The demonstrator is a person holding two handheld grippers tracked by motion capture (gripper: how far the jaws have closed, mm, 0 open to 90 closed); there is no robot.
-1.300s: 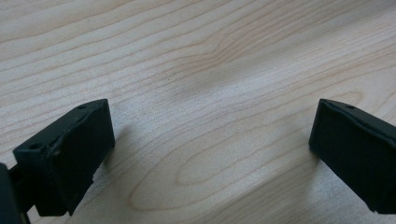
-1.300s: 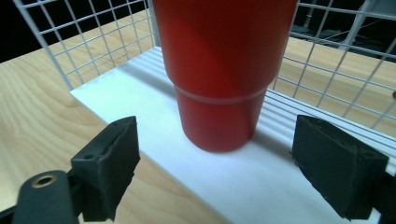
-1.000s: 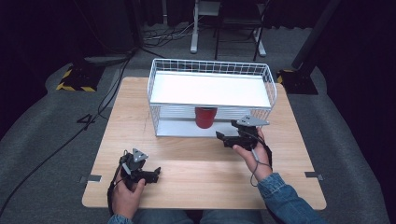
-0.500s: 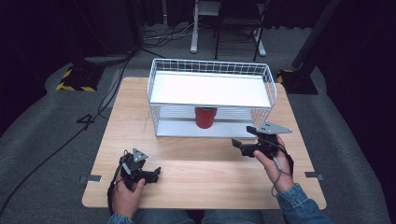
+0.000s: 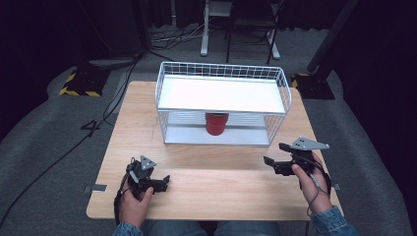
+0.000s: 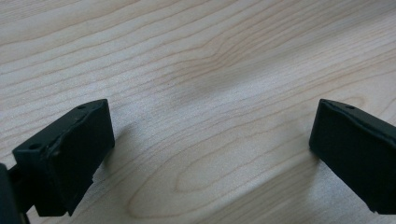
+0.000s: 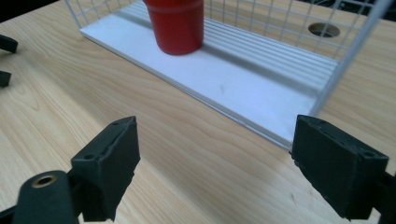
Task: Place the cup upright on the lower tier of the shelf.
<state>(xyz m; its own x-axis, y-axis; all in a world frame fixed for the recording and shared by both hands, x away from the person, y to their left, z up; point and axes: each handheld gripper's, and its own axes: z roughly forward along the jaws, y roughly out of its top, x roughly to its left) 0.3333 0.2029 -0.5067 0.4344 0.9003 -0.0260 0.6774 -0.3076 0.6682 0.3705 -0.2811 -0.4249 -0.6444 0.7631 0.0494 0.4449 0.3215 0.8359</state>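
Wooden table (image 5: 211,182), pale grain, carried everything in the high view. On its far half stood a white wire rack (image 5: 222,105) with two levels: a white top shelf (image 5: 221,94) and a white ribbed bottom board (image 7: 243,74) resting on the table. Red cup (image 5: 216,123) stood upright on the bottom board, under the top shelf, roughly central along the rack's length; in the right gripper view it (image 7: 176,24) sat near the board's front edge, inside the wire walls. Right tool (image 5: 274,156) was held over the table's near right part, just in front of the rack's right corner and well apart from the cup, jaws wide apart with nothing between them. Left tool (image 5: 164,181) lay low over the near left part of the table, jaws likewise spread wide over bare wood (image 6: 210,116), holding nothing.
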